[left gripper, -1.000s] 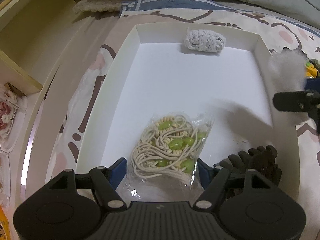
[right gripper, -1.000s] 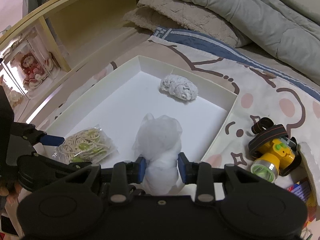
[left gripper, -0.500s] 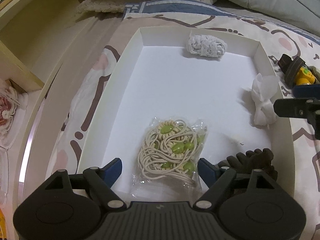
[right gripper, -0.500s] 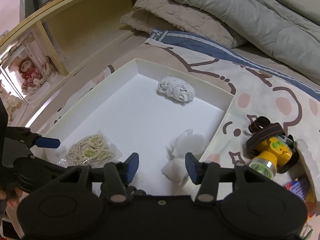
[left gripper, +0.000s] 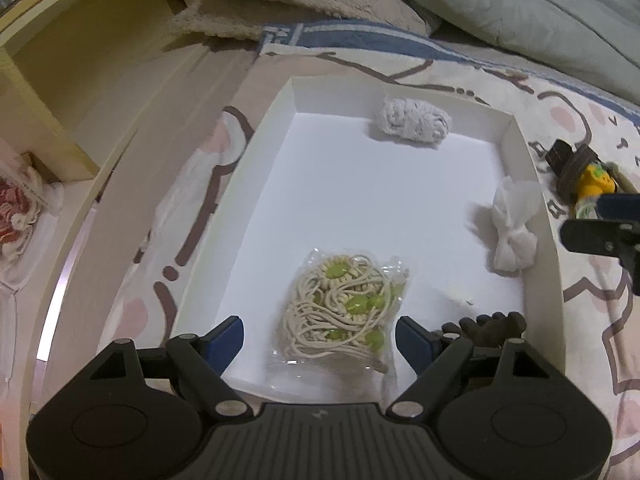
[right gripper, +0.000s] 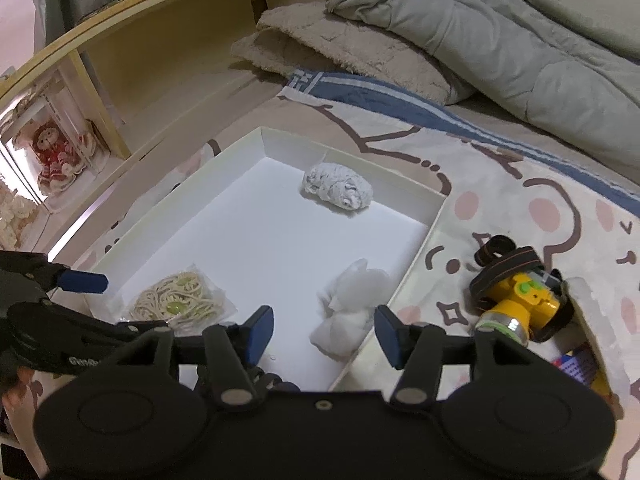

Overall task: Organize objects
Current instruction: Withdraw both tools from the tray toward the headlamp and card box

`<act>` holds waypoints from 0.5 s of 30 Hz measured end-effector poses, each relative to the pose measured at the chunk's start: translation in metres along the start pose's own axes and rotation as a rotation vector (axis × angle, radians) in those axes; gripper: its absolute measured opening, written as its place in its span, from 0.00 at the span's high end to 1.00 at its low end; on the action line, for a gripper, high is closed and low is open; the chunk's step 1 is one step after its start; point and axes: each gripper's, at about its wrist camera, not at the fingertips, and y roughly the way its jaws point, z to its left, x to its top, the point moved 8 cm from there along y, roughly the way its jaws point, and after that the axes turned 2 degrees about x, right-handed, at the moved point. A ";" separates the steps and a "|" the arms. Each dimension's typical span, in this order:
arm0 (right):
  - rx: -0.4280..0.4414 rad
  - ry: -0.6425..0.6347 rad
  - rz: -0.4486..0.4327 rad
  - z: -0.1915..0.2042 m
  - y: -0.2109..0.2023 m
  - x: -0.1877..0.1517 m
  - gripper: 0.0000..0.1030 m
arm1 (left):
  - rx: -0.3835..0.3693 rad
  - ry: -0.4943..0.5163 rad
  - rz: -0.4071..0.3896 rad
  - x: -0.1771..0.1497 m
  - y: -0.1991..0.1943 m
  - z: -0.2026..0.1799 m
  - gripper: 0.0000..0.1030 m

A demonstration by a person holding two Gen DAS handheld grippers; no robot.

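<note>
Lettering on left gripper (right gripper: 82, 282) unreadable, blurred.

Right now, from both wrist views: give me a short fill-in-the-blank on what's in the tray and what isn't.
1. The bag of cord lies inside the white ____.
2. The headlamp sits ____ the tray, on the bedsheet.
3. The right gripper has its jaws ____, holding nothing.
4. The crumpled tissue rests against the tray's ____ wall.

Missing: tray; outside; open; right

Dim indoor light, soft shadows, mild blur, heavy fisheye edge bending.
</note>
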 end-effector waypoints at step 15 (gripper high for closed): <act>-0.006 0.006 -0.009 -0.001 -0.007 -0.001 0.43 | 0.084 0.040 0.051 -0.010 0.037 0.000 0.09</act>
